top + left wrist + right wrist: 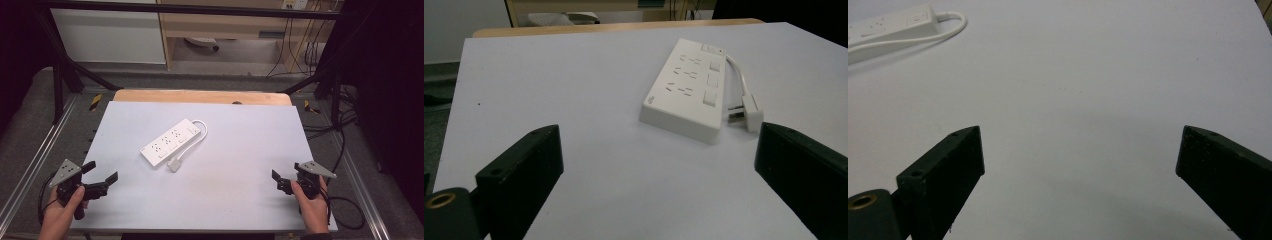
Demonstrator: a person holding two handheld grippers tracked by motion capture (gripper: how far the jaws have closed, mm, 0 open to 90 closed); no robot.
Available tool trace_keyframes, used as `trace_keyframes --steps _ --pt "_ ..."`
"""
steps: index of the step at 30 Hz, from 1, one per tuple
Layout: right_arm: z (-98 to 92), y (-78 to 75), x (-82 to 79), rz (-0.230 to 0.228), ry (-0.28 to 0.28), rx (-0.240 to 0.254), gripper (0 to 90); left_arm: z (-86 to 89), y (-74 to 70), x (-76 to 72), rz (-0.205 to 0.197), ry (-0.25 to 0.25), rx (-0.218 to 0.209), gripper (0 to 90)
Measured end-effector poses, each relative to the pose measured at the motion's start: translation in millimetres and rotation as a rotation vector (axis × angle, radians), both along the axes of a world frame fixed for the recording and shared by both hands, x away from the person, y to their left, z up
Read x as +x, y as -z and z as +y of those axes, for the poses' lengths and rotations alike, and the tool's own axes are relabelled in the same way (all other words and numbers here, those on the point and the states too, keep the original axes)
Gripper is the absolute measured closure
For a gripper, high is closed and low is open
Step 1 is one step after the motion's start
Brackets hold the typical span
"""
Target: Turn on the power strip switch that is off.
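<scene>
Item: white power strip (170, 142), lying flat and diagonal near the middle of the white table (240, 200), a little toward the far-left corner; its cord loops back to the plug (174, 164) resting just beside its near end. Your left gripper (102, 176), at the near-left corner, has jaws wide and empty. Your right gripper (280, 181), at the near-right edge, likewise wide, holding nothing.

Left tool (102, 171) near left edge, jaws wide apart; right tool (278, 181) opposite, jaws wide apart.
</scene>
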State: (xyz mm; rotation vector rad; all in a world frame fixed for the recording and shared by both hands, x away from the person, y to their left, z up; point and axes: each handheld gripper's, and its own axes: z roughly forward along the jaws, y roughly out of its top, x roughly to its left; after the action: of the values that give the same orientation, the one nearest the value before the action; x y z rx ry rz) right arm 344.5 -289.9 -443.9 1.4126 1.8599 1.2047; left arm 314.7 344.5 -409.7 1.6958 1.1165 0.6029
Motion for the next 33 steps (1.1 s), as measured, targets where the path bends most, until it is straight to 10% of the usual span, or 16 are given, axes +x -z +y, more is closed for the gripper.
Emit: trace_keyframes --steps 33 --pt "4.3 -2.8 -0.8 -0.026 0.003 -0.002 3.3 -5.1 -4.8 1.2 -0.01 0.001 -0.057 5.9"
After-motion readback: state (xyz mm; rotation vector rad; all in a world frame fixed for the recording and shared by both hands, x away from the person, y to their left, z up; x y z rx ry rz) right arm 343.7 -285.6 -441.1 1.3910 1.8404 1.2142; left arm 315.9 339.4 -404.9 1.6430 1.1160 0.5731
